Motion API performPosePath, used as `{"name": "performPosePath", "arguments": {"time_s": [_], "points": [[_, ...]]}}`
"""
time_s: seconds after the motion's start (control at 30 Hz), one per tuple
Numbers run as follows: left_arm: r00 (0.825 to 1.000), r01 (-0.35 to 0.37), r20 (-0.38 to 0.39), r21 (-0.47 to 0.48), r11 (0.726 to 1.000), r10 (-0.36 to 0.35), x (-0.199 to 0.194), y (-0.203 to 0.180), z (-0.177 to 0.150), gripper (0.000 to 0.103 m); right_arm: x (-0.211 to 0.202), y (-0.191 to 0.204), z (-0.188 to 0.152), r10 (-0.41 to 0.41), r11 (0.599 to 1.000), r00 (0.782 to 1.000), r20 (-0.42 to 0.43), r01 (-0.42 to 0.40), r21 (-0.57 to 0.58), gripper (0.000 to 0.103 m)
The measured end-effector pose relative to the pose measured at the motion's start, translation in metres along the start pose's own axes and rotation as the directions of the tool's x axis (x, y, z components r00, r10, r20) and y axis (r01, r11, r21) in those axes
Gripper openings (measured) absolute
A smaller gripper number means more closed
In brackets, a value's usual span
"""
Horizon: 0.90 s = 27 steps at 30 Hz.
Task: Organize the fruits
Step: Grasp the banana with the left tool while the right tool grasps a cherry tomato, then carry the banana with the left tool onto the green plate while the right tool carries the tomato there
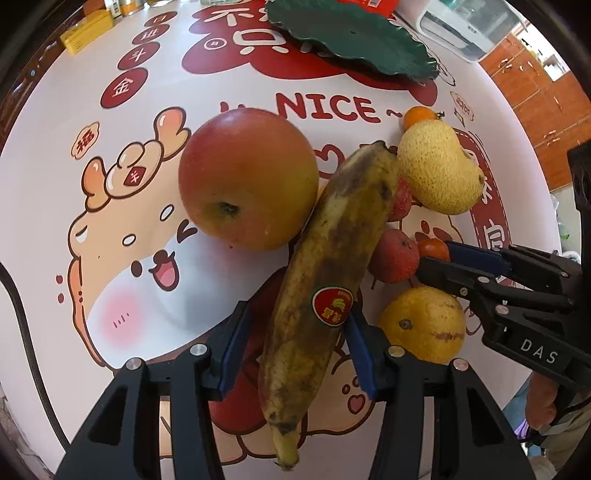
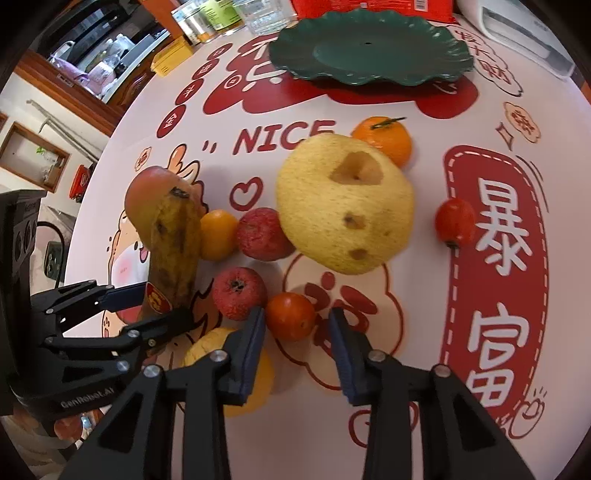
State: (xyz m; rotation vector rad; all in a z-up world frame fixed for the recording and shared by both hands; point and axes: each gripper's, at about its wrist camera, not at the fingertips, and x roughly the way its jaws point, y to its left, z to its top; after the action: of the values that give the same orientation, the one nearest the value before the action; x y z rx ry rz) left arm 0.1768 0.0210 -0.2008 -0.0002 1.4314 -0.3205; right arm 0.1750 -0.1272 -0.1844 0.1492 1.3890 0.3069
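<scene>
My left gripper point(image 1: 295, 336) is shut on a spotted yellow-brown banana point(image 1: 328, 258) and holds it by its stickered lower part; it also shows in the right wrist view point(image 2: 173, 254). My right gripper point(image 2: 297, 328) is open around a small red-orange tomato point(image 2: 290, 315). Around them lie a red apple point(image 1: 247, 181), a yellow pear point(image 2: 343, 206), a mandarin point(image 2: 384, 138), two red lychee-like fruits point(image 2: 238, 293), a yellow citrus point(image 1: 423, 325) and a second tomato point(image 2: 455, 221). A dark green leaf-shaped plate point(image 2: 369, 48) stands empty at the back.
The round table point(image 2: 424, 332) has a white and red cartoon cover. Yellow boxes point(image 1: 86, 31), jars and a glass point(image 2: 266, 14) stand at the back left. A white appliance point(image 2: 524, 33) and a red packet point(image 2: 369, 7) stand behind the plate.
</scene>
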Motion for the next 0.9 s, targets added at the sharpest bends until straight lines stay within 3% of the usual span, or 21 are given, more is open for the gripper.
{"name": "performPosePath", "arguments": {"time_s": [0.2, 0.3, 0.4, 0.7, 0.9], "points": [[1.0, -0.019, 0.012, 0.044, 0.999, 0.019, 0.003, -0.011, 0.006, 0.049, 0.004, 0.005, 0.001, 0.016, 1.0, 1.0, -0.012, -0.016, -0.027, 0.027], [0.997, -0.074, 0.027, 0.074, 0.995, 0.072, 0.005, -0.02, 0.009, 0.038, 0.001, 0.005, -0.001, 0.024, 0.999, 1.0, -0.012, -0.024, -0.027, 0.027], [0.995, -0.095, 0.041, 0.083, 0.992, 0.092, 0.004, -0.023, 0.009, 0.037, -0.005, 0.004, -0.006, 0.029, 0.999, 1.0, -0.008, -0.029, -0.027, 0.027], [0.994, -0.103, 0.05, 0.068, 0.992, 0.1, -0.006, -0.025, -0.002, 0.035, -0.021, 0.009, -0.011, 0.013, 0.999, 1.0, 0.025, -0.012, -0.048, 0.026], [0.99, -0.103, 0.102, 0.055, 0.993, 0.097, -0.031, -0.028, -0.01, 0.033, -0.043, 0.016, -0.013, -0.003, 0.997, 0.997, 0.082, 0.009, -0.071, 0.026]]}}
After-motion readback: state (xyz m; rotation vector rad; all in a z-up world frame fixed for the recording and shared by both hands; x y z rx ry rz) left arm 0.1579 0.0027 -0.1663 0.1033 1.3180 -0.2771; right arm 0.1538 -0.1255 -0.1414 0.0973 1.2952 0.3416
